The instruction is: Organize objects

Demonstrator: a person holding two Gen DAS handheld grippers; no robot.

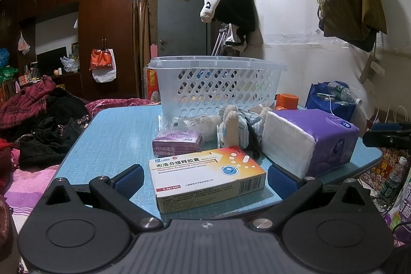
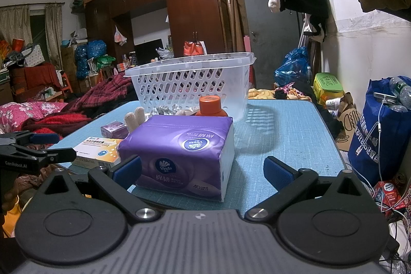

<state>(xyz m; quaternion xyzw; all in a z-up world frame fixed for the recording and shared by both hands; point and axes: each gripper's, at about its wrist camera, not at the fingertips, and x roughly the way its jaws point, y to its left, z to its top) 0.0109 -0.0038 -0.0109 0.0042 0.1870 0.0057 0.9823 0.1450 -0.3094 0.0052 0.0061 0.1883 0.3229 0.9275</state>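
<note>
The left claw [image 1: 205,177] is standing wide open around the medicine box [image 1: 206,175], whose long axis is running across the gap. The right claw [image 2: 203,171], also wide, is facing the tissue pack [image 2: 179,153]; both are lying on the tabletop [image 2: 282,135] before the basket [image 2: 190,84].

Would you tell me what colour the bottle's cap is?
Orange. The bottle cap shows best in the right wrist view, just behind the tissue pack.
</note>
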